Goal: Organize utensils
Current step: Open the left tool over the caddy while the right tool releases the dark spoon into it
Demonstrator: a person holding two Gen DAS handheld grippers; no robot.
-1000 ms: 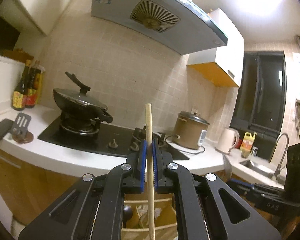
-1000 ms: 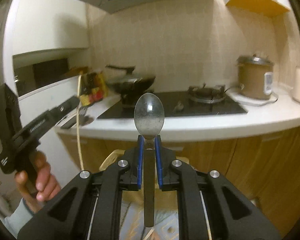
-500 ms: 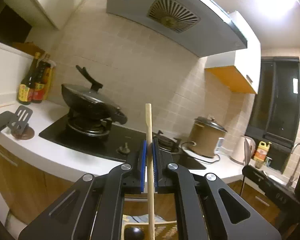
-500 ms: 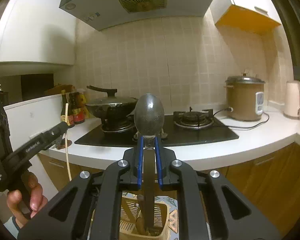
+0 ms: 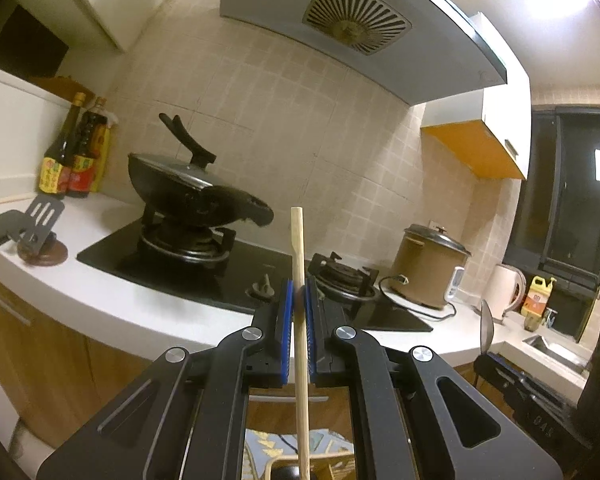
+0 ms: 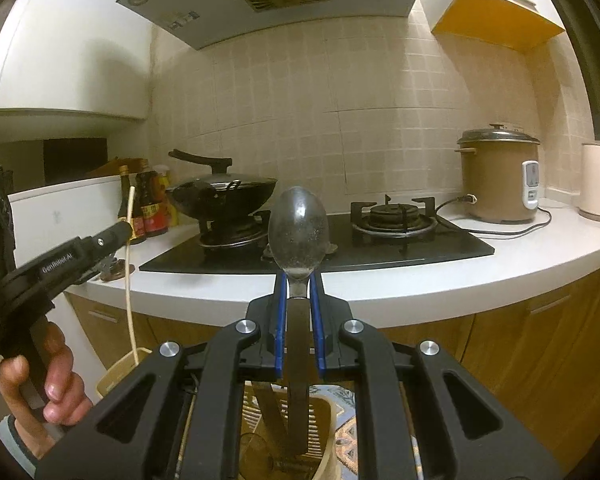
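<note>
My left gripper (image 5: 298, 294) is shut on a pale wooden chopstick (image 5: 299, 256) held upright; its lower end reaches down toward a beige utensil holder (image 5: 284, 465) at the bottom edge. My right gripper (image 6: 298, 280) is shut on the handle of a metal spoon (image 6: 298, 232), bowl up, its handle pointing down into the slotted beige utensil holder (image 6: 318, 412) below. The left gripper (image 6: 120, 232) with its chopstick (image 6: 129, 280) shows at the left of the right wrist view, over another compartment of the holder (image 6: 116, 376).
A white counter (image 6: 400, 276) carries a black hob with a lidded wok (image 6: 224, 196), sauce bottles (image 6: 148, 204), a brown rice cooker (image 6: 498, 176) and a white kettle (image 6: 598, 180). A phone stand (image 5: 36, 224) sits at the left end. Wooden cabinets lie below.
Both grippers have lowered and tilted upward; the holder now sits directly under the spoon. The chopstick's lower end has come down by the holder's left compartment.
</note>
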